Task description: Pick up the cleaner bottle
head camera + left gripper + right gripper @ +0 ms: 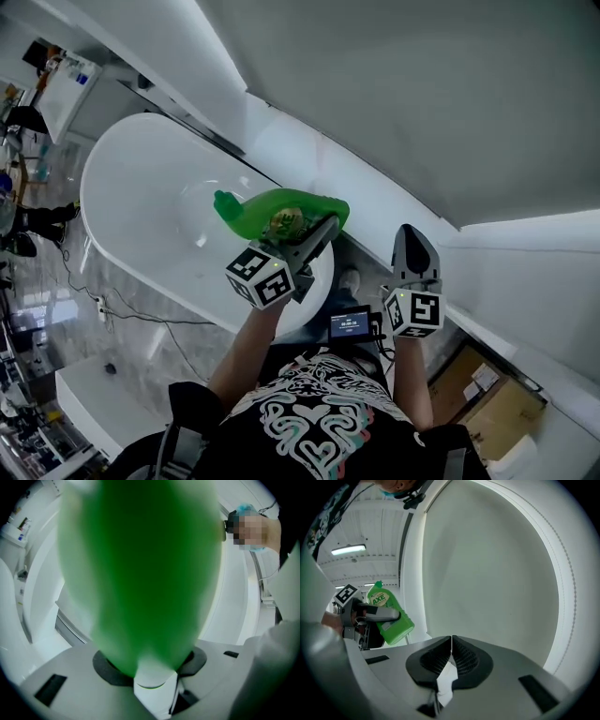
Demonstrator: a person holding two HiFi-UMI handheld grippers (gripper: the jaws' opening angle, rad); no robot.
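Note:
The green cleaner bottle [281,208] lies on its side in the air above the white bathtub [131,178], cap end pointing left. My left gripper [323,225] is shut on its body. In the left gripper view the blurred green bottle [140,573] fills the frame, and the dark pads [105,666] press on its two sides. In the right gripper view the bottle [389,613] shows its label, with a grey finger of the left gripper [377,613] across it. My right gripper [412,239] hangs to the right of the bottle, shut [451,653] with nothing in it.
A pale wall [422,94] rises behind the tub. Cardboard boxes [487,403] stand at the lower right. A small lit screen [350,324] sits below the grippers. A cable [112,305] trails over the marbled floor at the left, near a white block [94,394].

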